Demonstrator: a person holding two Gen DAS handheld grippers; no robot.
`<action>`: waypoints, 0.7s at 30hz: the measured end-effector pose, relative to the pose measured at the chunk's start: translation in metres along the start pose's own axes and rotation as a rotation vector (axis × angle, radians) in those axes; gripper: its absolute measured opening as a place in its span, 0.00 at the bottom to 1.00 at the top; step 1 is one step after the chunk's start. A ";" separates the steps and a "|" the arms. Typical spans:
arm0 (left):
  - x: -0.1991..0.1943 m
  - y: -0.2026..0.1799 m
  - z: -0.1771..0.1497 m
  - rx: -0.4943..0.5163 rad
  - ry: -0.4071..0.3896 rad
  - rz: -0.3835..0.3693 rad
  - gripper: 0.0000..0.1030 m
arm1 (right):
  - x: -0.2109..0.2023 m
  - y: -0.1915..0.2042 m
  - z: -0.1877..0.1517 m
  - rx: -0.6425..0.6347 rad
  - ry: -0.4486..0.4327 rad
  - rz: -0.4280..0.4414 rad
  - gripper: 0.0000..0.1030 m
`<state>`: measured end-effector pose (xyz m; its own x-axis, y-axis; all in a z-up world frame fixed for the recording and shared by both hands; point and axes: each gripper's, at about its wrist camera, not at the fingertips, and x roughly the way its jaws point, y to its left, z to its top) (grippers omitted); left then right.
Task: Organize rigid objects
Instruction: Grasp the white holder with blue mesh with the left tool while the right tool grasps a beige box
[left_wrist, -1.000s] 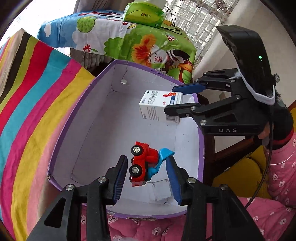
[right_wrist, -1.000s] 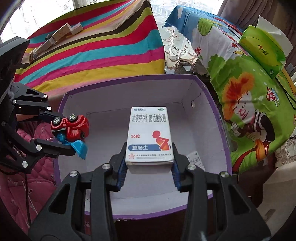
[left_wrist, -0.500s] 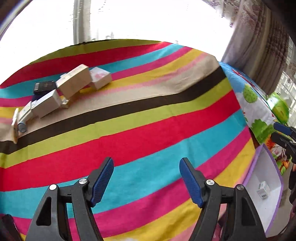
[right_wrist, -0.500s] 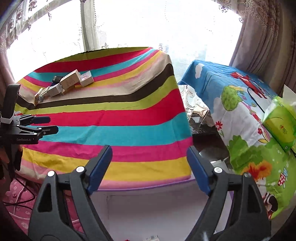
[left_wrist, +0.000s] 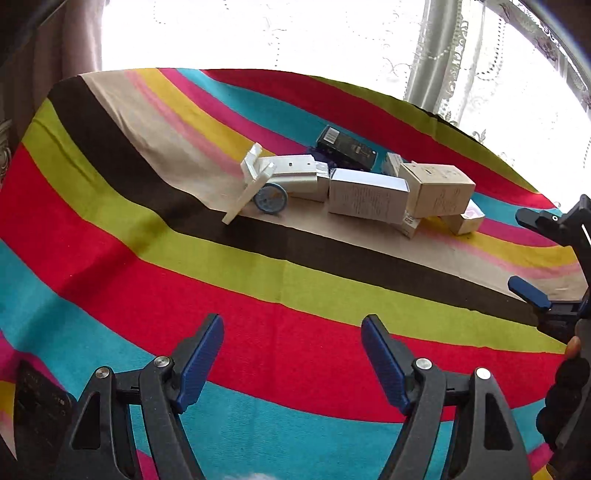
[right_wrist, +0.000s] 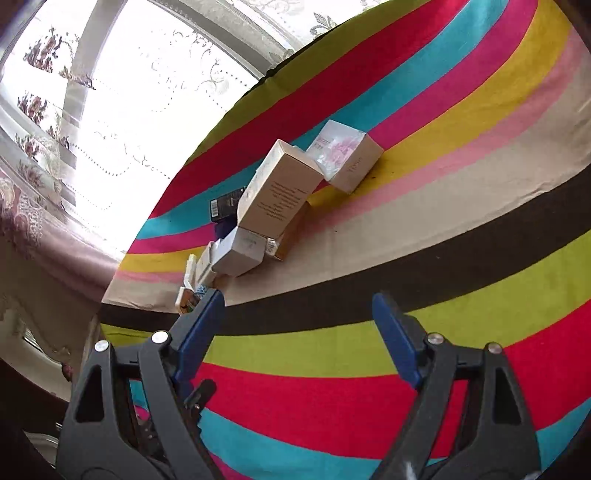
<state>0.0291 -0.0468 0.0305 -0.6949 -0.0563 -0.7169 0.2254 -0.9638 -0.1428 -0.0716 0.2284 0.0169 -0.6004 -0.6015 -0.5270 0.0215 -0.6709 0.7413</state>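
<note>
A pile of small cartons lies on the striped cloth (left_wrist: 258, 295) by the window. In it are a white box (left_wrist: 365, 197), a tan box (left_wrist: 437, 188), a black box (left_wrist: 345, 147) and a white plastic piece with a blue wheel (left_wrist: 271, 197). My left gripper (left_wrist: 291, 321) hovers over the red stripe well short of the pile; its jaws are opening with nothing between them. My right gripper (right_wrist: 299, 299) is open and empty, facing the tan box (right_wrist: 280, 192), a pink-patterned white box (right_wrist: 345, 153) and a small white box (right_wrist: 242, 251). The right gripper (left_wrist: 530, 256) also shows at the left view's right edge.
Bright windows with lace curtains (right_wrist: 129, 92) stand behind the cloth's far edge. A dark flat object (left_wrist: 40, 398) sits at the lower left of the left wrist view. A hand (left_wrist: 565, 387) grips the right tool's handle.
A second ago both grippers held things over a purple-rimmed box: left the red toy car, right a medicine carton. Both have let go, opened wide and swung over to the striped cloth.
</note>
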 end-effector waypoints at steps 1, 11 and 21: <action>-0.001 0.007 0.001 -0.027 -0.012 0.002 0.75 | 0.013 0.000 0.004 0.058 -0.014 0.030 0.85; 0.003 0.049 -0.001 -0.248 -0.045 -0.063 0.76 | 0.099 0.015 0.040 0.299 -0.111 0.075 0.88; 0.010 0.051 0.032 -0.266 -0.034 -0.070 0.78 | 0.079 0.057 0.042 -0.213 -0.039 -0.159 0.53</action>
<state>0.0120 -0.1049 0.0374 -0.7365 -0.0049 -0.6764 0.3441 -0.8636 -0.3684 -0.1510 0.1609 0.0352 -0.6397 -0.4673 -0.6102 0.0897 -0.8340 0.5445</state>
